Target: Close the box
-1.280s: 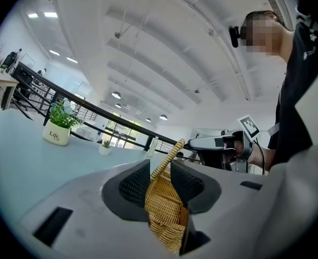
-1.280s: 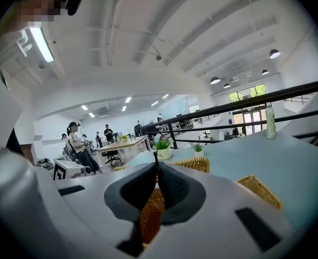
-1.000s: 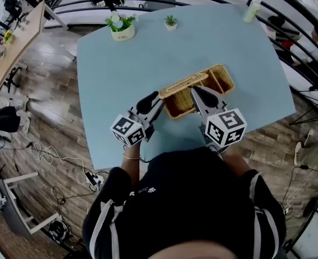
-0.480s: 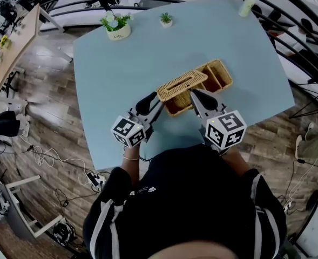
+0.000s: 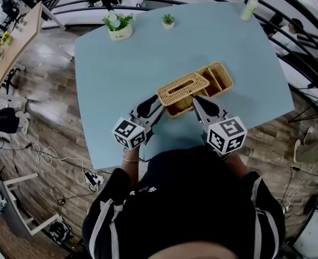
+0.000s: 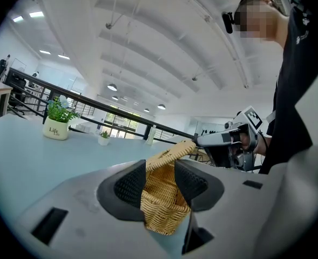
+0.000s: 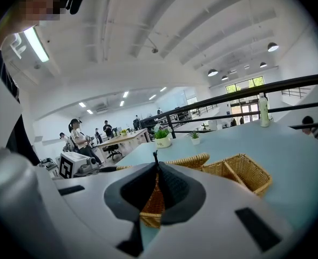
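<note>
- The box [image 5: 221, 79] sits a little toward the near edge of the bench [image 5: 121, 63], well clear of its corners. Its lid [image 5: 183, 85] lies down over the left part, and the right-hand compartments stay uncovered.
- My left gripper [image 6: 160, 165] is at the box's near left corner. Its fingers [image 6: 130, 183] have just been opening and now stand wide, with the wicker corner between them but not pinched, so I read this as letting go.
- My right gripper [image 7: 156, 163] has its fingers [image 7: 175, 186] almost together on the thin near wall of the box, steadying it.
- From the left gripper view the lid's edge looks slightly raised over the corner, so I judge it is not fully seated.
- To do this well, I keep the right grip firm so the light basket cannot slide. I draw the left gripper straight back until its fingers are clear of the weave.
- Then I press the lid's near edge down gently and evenly. Wicker snags and springs back, so a hard or off-centre push could skew the lid or tip the box.
</note>
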Action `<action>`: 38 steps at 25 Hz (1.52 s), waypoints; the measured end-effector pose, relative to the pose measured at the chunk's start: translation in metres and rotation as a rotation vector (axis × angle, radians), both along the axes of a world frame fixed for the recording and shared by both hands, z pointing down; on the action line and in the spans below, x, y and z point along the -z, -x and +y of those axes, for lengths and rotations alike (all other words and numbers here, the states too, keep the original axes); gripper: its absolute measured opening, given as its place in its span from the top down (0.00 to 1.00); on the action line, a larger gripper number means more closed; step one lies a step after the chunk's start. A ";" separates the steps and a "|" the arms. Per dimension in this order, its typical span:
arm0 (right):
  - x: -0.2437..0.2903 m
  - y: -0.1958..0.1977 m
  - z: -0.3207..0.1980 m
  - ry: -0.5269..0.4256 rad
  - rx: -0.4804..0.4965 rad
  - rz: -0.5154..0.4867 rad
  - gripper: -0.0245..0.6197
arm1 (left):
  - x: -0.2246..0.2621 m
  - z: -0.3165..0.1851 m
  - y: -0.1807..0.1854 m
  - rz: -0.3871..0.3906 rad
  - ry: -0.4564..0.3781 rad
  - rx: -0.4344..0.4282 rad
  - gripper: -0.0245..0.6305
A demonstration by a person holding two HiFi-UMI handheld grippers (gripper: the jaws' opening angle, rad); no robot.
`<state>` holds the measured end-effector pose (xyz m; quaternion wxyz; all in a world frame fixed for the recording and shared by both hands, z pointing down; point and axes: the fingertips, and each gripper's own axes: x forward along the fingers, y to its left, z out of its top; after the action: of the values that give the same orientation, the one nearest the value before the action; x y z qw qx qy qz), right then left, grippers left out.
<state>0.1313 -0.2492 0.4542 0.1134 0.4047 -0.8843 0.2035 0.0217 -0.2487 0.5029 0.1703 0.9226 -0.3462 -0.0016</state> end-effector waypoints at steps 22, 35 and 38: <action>-0.030 -0.012 0.022 0.082 -0.001 0.023 0.94 | -0.023 0.019 -0.008 -0.027 0.070 -0.029 0.71; -0.046 -0.015 0.026 0.121 0.001 0.041 0.94 | -0.035 0.023 -0.008 -0.020 0.108 -0.015 0.71; -0.050 -0.015 0.027 0.128 0.004 0.047 0.94 | -0.039 0.025 -0.005 -0.005 0.123 -0.001 0.72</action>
<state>0.1467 -0.2221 0.5041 0.1603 0.3997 -0.8672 0.2500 0.0271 -0.2241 0.5416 0.2257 0.9105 -0.3458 0.0220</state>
